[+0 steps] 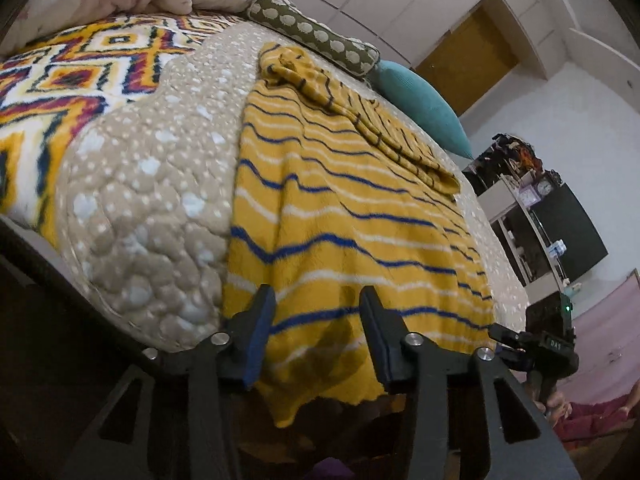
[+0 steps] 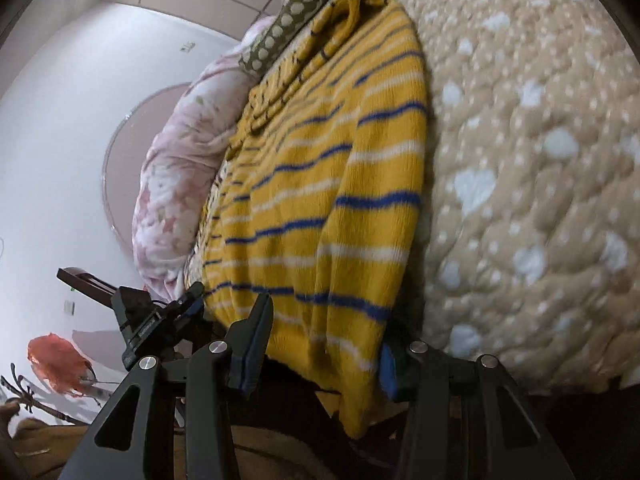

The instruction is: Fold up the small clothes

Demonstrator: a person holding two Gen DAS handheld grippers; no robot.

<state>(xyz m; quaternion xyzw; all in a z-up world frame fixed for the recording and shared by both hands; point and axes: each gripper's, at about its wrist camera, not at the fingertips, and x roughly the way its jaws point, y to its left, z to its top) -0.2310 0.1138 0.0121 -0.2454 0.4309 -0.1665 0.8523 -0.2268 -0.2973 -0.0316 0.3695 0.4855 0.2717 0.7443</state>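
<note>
**Both grippers at the hem of the striped sweater**

Looking along my left gripper (image 1: 316, 332), I see the yellow sweater (image 1: 340, 220) with its blue and white stripes spread flat on the beige spotted quilt (image 1: 152, 184), its bottom edge hanging over the near side of the bed. My left jaws stand apart, one on either side of that hem; the fabric runs between them, but the pads are not pressing on it. A sleeve (image 1: 360, 112) lies folded across the upper part of the sweater, towards the pillows.

My right gripper (image 2: 320, 344) sits at the other corner of the same hem. Its left finger (image 2: 256, 344) is clear in front of the fabric, while the sweater's edge drapes over the tip of the right one, so only a bit of blue pad shows. The jaws are apart with cloth between them; I cannot tell whether the hidden pad touches the knit.

Each camera catches the other gripper low at the side of the picture. Beyond the sweater lie a patterned blanket (image 1: 60, 80), a green dotted pillow (image 1: 316, 32), a teal cushion (image 1: 424, 104) and a pink floral duvet (image 2: 180, 168).
</note>
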